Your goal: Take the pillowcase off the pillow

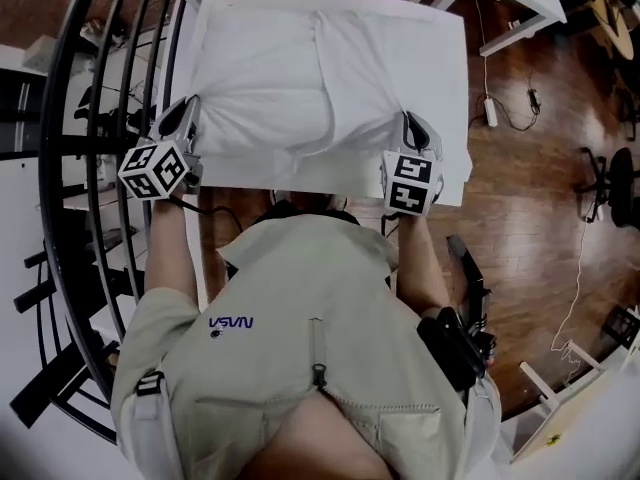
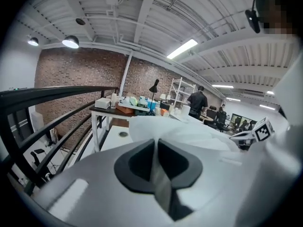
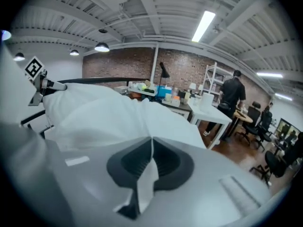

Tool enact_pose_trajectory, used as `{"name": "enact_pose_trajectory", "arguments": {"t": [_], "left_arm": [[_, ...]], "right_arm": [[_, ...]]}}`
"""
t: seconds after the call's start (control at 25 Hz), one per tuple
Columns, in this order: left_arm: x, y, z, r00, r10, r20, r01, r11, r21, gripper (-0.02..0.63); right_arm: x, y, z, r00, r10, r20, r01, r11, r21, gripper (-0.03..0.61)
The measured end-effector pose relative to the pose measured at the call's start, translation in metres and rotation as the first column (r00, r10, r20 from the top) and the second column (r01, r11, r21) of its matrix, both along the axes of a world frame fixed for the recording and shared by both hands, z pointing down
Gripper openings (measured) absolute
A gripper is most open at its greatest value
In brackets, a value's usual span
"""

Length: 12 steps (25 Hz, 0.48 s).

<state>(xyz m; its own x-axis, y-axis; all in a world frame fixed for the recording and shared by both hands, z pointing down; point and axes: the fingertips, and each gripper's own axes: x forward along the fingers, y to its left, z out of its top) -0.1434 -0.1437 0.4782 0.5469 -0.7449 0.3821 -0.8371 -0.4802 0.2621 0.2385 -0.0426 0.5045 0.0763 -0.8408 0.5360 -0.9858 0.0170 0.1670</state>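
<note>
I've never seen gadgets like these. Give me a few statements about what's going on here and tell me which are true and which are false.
1. The left hand-held gripper is shut on the white pillowcase. True.
2. The right hand-held gripper is open and empty. False: its jaws are closed on a fold of the pillowcase.
3. The pillowcase lies on the wooden floor. False: it rests on a white table.
4. Both grippers hold the pillowcase along the edge nearest the person. True.
</note>
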Motion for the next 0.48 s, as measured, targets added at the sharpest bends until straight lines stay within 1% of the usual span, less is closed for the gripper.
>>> {"name": "enact_pose_trajectory", "arguments": {"t": [0.16, 0.24, 0.32, 0.36, 0.4, 0.44, 0.48], "left_arm": [[-0.001, 0.002, 0.053, 0.998, 0.039, 0.043, -0.035, 0.995, -0.089, 0.025], [0.001, 0.01, 0.073, 0.997, 0.062, 0.056, -0.055, 0.993, -0.108, 0.031], [0.008, 0.017, 0.076, 0.994, 0.086, 0.064, -0.078, 0.991, -0.106, 0.054], [0.012, 0.019, 0.073, 0.993, 0.096, 0.068, -0.09, 0.991, -0.096, 0.074], [0.014, 0.02, 0.067, 0.992, 0.105, 0.07, -0.099, 0.992, -0.083, 0.099], [0.015, 0.022, 0.06, 0.991, 0.113, 0.071, -0.108, 0.992, -0.067, 0.122], [0.015, 0.024, 0.053, 0.99, 0.12, 0.074, -0.116, 0.992, -0.051, 0.135]], "right_arm": [[-0.023, 0.005, 0.027, 1.0, 0.003, 0.02, -0.002, 0.999, -0.051, 0.008], [-0.031, 0.008, 0.033, 1.0, -0.013, 0.028, 0.015, 0.998, -0.064, 0.009], [-0.033, 0.011, 0.032, 0.998, -0.019, 0.052, 0.022, 0.998, -0.064, 0.017], [-0.032, 0.013, 0.03, 0.997, -0.02, 0.07, 0.024, 0.998, -0.06, 0.038], [-0.033, 0.015, 0.026, 0.995, -0.024, 0.092, 0.029, 0.998, -0.054, 0.081], [-0.035, 0.016, 0.02, 0.993, -0.032, 0.116, 0.037, 0.998, -0.044, 0.11], [-0.038, 0.017, 0.012, 0.99, -0.04, 0.138, 0.045, 0.999, -0.029, 0.123]]}}
